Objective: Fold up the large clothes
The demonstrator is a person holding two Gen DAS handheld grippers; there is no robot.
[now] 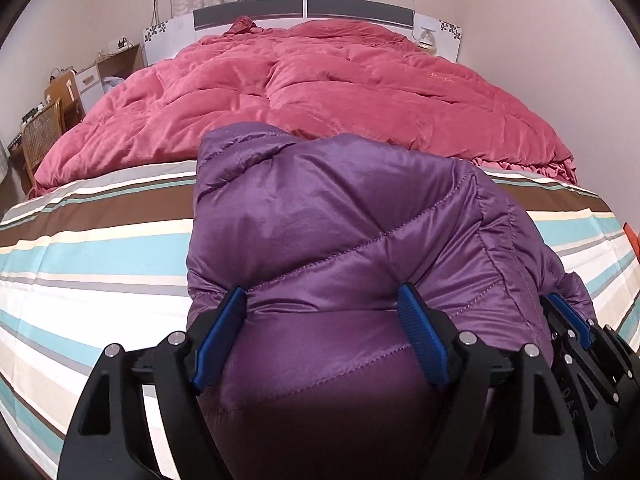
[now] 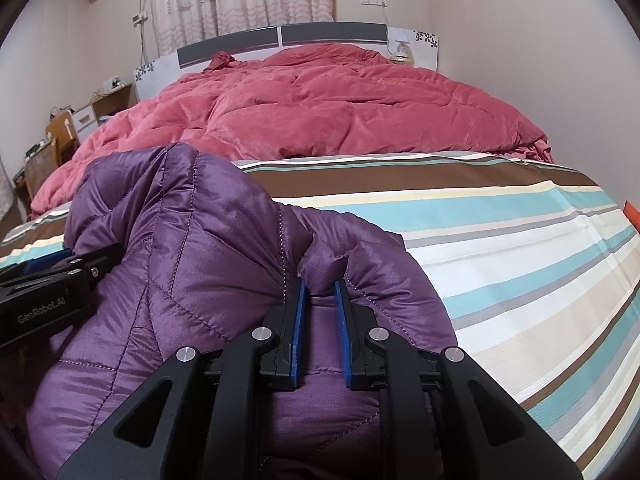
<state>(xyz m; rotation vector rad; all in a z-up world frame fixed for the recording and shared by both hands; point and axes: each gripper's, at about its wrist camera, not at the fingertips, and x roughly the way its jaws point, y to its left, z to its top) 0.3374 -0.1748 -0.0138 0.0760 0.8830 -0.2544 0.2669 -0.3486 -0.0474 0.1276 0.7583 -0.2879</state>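
The purple quilted down jacket point(image 1: 360, 240) lies bunched on the striped bedsheet point(image 1: 100, 248), on the near side of the red duvet point(image 1: 320, 92) that covers the head half of the bed.

Left claw point(image 1: 324, 312): spread wide. Jacket fabric bulges between the blue pads point(image 1: 420, 332), but the pads do not appear to press on it; this reads as a released hold.

Right claw point(image 2: 320, 304): pressed almost together, pinching a thin ridge of the jacket on the side away from the left claw.

Step in hand, as judged: one fold has been laid over and the left side let go, while the right side is still held.

The next move calls for:
- releasing or re-siting the right pinch without dragging the slippery shell;
- flattening the puffed panel toward the duvet;
- taking a fresh edge for the following fold.
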